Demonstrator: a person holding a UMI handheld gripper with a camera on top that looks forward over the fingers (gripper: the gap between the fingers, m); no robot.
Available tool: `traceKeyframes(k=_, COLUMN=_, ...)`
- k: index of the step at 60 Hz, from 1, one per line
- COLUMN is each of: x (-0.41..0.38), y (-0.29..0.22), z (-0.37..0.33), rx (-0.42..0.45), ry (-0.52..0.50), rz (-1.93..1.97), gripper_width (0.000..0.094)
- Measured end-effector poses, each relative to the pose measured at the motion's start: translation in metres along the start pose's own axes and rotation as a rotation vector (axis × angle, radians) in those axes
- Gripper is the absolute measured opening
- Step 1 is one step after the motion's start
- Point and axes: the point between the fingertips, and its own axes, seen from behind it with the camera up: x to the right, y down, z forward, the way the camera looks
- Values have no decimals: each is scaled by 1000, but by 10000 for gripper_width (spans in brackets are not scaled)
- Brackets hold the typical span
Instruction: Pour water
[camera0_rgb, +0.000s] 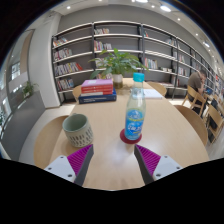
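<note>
The jaws stand open and empty, their pink pads (80, 158) spread wide over the near part of the round wooden tabletop (175, 125), and nothing lies between them. The water bottle (135, 110), clear with a blue cap and a blue label, stands upright on a small red coaster (131, 137) just ahead of the gripper (113, 160) and a little to its right; the greenish mug (78, 129) sits to the left of the bottle, close by but not touching it. The main risk, as I judge it, is tipping: the bottle is tall and narrow and stands on a coaster, so an off-centre approach, with one finger reaching it first, could push it over or slide it away. The cap looks to be on, so pouring may call for opening it first. A squeezed thin plastic bottle could also spill once it is open. Beyond the bottle lie a stack of books (97, 91) and a potted plant (117, 66), well clear of the path. Chairs (197, 100) and bookshelves (120, 45) stand farther off.
</note>
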Motion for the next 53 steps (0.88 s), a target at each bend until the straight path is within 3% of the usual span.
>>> traceKeyframes(k=10, x=-46, y=-41, z=-52, rx=53, ry=-52, rz=-15, gripper_width=838)
traceKeyframes(k=27, x=-67, y=-109, z=-112, rx=128, ry=-26, rz=-40, gripper_width=839)
traceKeyframes(k=53, x=-64, y=-118, z=-136, rx=117, ry=39, rz=-39, gripper_width=842)
